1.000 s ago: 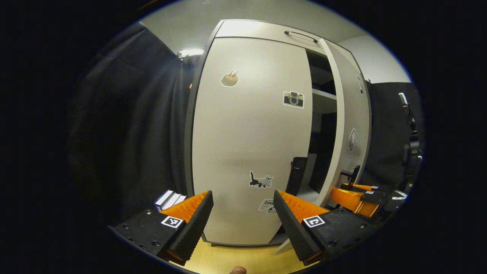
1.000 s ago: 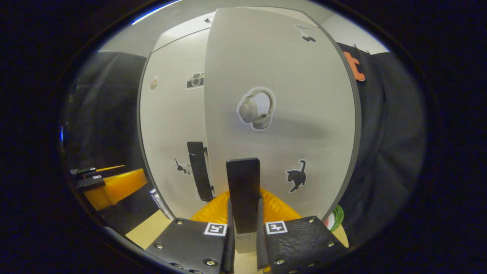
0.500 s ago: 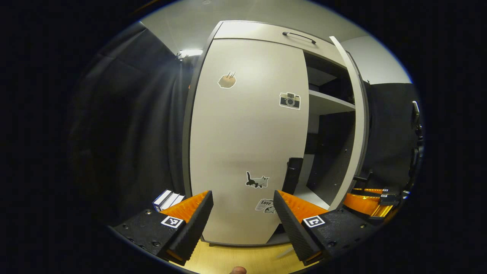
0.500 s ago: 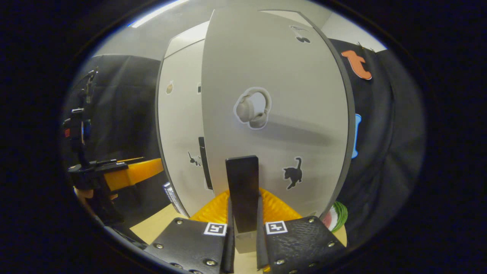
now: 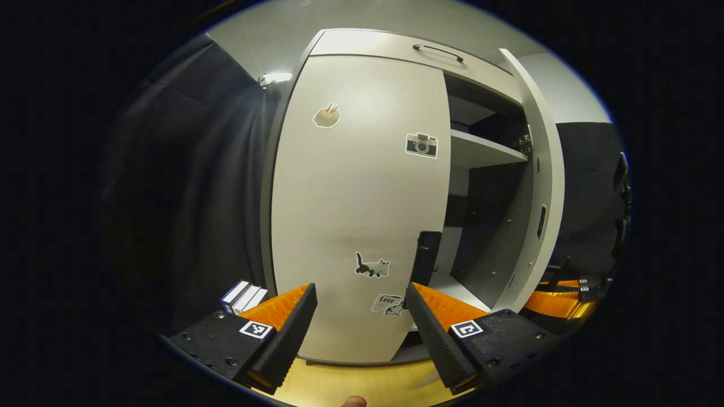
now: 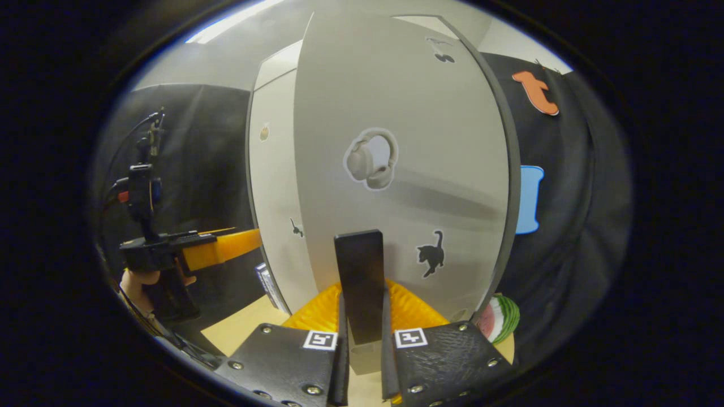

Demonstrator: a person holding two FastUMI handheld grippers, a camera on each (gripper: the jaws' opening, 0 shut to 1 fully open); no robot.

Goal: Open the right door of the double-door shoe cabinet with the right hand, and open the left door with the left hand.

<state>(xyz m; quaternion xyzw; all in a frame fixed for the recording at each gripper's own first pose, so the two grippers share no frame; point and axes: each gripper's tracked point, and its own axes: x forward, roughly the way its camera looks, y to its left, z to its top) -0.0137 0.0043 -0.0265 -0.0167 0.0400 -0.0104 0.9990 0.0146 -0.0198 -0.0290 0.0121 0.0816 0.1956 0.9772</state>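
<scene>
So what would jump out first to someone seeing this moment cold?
Probably the right door with its headphones sticker, swung wide and filling the right gripper view, its black handle clamped in the right gripper. In the left gripper view, the left door is shut, camera sticker near its free edge, beside the exposed shelf. The left gripper hangs open before it.

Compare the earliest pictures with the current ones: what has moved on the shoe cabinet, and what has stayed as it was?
The right door has swung further open, baring more of the shelf inside. The right gripper stays shut on that door's handle, drawing it along. The left door remains closed, and the left gripper still waits open before it, short of the left door's handle.
</scene>
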